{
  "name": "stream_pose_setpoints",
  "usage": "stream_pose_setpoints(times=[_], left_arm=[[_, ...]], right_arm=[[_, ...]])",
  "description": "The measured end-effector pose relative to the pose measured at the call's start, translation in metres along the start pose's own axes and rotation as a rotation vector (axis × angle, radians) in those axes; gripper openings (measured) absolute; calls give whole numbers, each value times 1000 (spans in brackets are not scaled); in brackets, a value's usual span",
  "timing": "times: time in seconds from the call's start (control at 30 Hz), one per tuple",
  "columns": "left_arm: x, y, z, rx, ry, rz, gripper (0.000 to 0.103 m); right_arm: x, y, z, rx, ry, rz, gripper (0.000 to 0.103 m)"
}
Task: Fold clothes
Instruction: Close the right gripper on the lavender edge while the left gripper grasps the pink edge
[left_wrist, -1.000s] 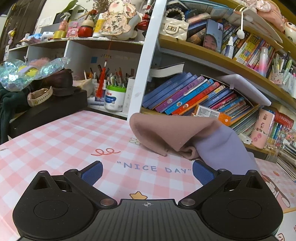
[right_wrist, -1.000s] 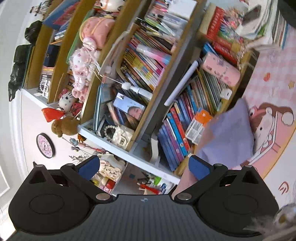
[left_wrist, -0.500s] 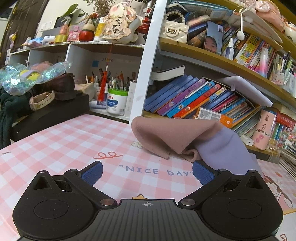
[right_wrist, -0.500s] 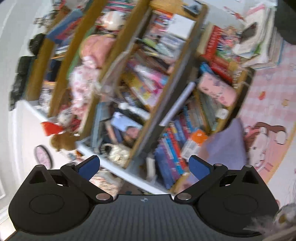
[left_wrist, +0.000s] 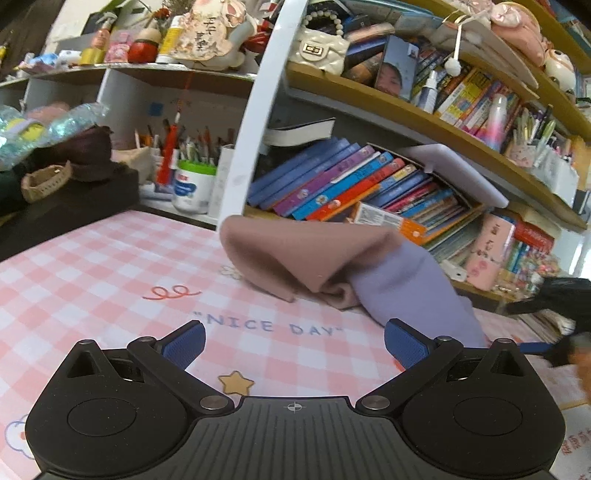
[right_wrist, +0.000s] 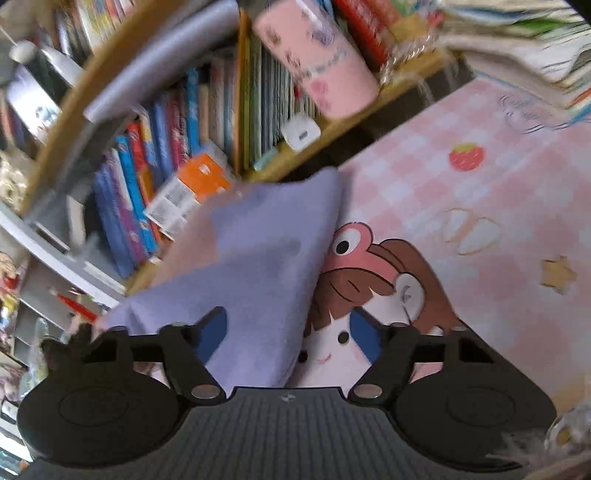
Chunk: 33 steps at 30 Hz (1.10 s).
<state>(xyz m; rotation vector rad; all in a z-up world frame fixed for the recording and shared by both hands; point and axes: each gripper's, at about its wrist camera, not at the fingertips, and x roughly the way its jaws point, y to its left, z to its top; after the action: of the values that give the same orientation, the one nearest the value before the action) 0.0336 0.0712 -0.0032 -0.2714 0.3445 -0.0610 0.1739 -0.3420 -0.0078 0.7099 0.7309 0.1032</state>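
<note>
Right wrist view is showing my right gripper (right_wrist: 288, 330) with jaws wide, straddling the near corner of the soft mauve-and-lavender garment (right_wrist: 258, 266) crumpled on the pink checked tabletop (right_wrist: 480, 206). It looks light and floppy; I am judging that lavender edge the best hold. My left gripper (left_wrist: 293, 341) is hovering, jaws wide, empty.

Mauve-and-lavender garment (left_wrist: 332, 266) on pink-checked tablecloth (left_wrist: 92, 280).
</note>
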Motion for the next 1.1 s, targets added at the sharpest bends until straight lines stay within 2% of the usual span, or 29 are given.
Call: stream_pose_setpoints(times=[0.03,0.1,0.17,0.2,0.23,0.27,0.33,0.43,0.5,0.6,0.7,0.77,0.83,0.9,0.93,1.03,1.07,1.1], left_arm=[[0,1,0,-4,-1,-9,103],[-1,2,-1,-13,-4,-26,103],[-2,2,-1,-16,-2,-48,103],[-1,2,-1,-15,3,-63,103],[0,1,-2,-12,10,-83,103],[1,0,-2,-10,18,-103,103],[2,-1,-3,-7,39,-148,103],[-1,-8,-6,16,39,-241,103],[-8,-18,-9,68,16,-267,102],[-23,-39,-14,174,-32,-290,102],[-41,-66,-21,309,-80,-283,99],[-46,-85,-27,406,-90,-234,99],[-38,-100,-29,489,-75,-154,97],[-25,-104,-26,509,-45,-84,89],[-18,-101,-23,508,-38,-50,80],[-5,-83,-14,453,-32,1,8],[-3,-71,-10,389,-14,-13,4],[-4,-60,-7,319,-4,-42,3]], right_arm=[[11,1,1,15,11,-11,60],[30,3,4,45,33,-11,50],[42,2,6,85,27,-15,45],[49,1,7,109,18,3,39],[53,1,7,125,13,15,33],[57,1,7,140,9,25,13],[52,8,2,146,14,76,12],[14,42,-19,64,37,279,11],[-12,66,-34,7,52,417,10],[-37,85,-56,-9,66,490,9],[-58,100,-78,-7,87,547,9],[-64,104,-91,10,105,562,8],[-70,107,-102,19,109,573,8],[-80,108,-108,27,91,582,8],[-85,108,-109,37,77,587,7],[-108,94,-112,66,11,620,4],[-116,88,-113,73,-11,596,7],[-120,80,-116,88,-12,548,21]])
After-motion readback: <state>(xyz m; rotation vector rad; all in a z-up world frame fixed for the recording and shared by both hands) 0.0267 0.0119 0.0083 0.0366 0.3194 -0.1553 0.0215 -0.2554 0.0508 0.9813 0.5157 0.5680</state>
